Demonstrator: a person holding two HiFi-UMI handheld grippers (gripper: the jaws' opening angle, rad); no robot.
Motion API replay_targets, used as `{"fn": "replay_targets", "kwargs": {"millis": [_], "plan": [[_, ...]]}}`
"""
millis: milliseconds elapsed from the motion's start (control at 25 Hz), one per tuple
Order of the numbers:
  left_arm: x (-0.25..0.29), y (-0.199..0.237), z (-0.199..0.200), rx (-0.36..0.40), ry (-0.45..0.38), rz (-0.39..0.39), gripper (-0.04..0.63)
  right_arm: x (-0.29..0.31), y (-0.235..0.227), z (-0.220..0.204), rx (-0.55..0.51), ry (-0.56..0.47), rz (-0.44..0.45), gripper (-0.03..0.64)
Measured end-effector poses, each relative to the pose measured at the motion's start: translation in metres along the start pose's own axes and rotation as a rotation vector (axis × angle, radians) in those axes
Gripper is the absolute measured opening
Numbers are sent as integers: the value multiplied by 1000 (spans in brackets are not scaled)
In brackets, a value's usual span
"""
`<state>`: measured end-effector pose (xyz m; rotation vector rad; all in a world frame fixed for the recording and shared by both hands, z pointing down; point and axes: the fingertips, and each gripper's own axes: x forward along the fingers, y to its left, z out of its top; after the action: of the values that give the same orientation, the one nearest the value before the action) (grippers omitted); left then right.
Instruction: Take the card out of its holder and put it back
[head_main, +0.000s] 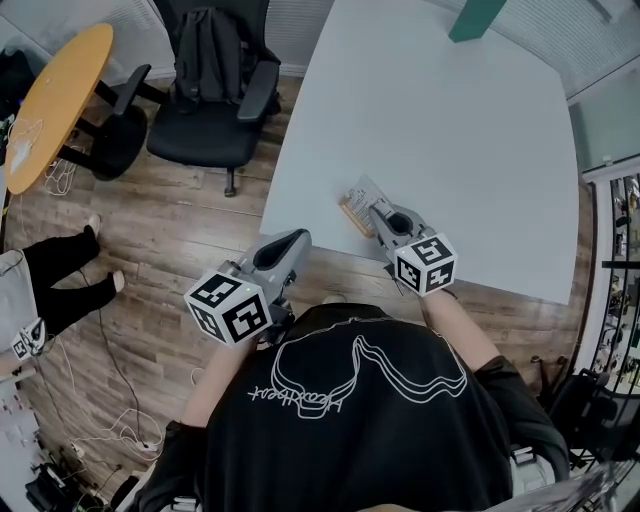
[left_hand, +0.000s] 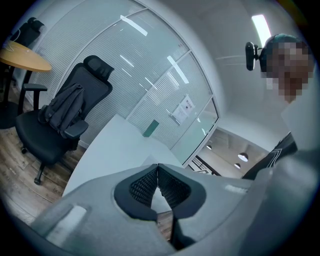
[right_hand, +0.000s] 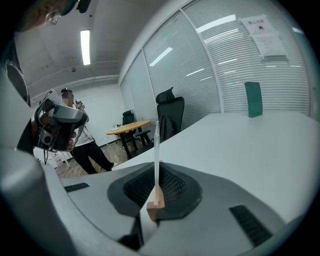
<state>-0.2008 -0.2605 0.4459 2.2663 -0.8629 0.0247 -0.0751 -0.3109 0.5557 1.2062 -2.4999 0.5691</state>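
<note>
The right tool (right_hand: 156, 172) is clamped on the thin clear card (right_hand: 156, 145), seen edge-on between its pads. The wooden holder (right_hand: 156, 204) sits at the card's near end, deep in the throat of the jaws, and it looks as if card and holder are still together. In the head view the pair sits at about 11 o'clock from that tool, close to the near edge of the table (head_main: 450, 120). The left tool (head_main: 285, 250) hangs at about 8 o'clock from the card, off the table and over the floor (head_main: 180, 230). Its jaws are pressed together on nothing. The main risk is that nothing holds the wooden base. A pull on the card would probably carry the holder along, or the holder could slip off and drop past the table edge. The grip on so thin a sheet may also let it twist or bow. The left tool must open before it can pinch the base, and a late or off-centre pinch could knock the base loose.
</note>
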Motion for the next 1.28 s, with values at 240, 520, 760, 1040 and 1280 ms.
{"fn": "replay_targets", "kwargs": {"millis": [240, 520, 760, 1040, 1280], "plan": [[-7, 1, -4, -6, -1, 12, 14, 6, 1, -4, -18, 17, -6, 28], [-19, -11, -13, -7, -10, 32, 14, -7, 4, 12, -16, -43, -4, 122], [-32, -38, -25, 18, -18, 30, 14, -58, 13, 44, 44, -202, -14, 160], [-48, -83, -40, 55, -44, 10, 14, -141, 54, 68, 189, -313, 91, 49], [-58, -133, -61, 87, -62, -23, 14, -209, 103, 53, 219, -325, 264, 9]]}}
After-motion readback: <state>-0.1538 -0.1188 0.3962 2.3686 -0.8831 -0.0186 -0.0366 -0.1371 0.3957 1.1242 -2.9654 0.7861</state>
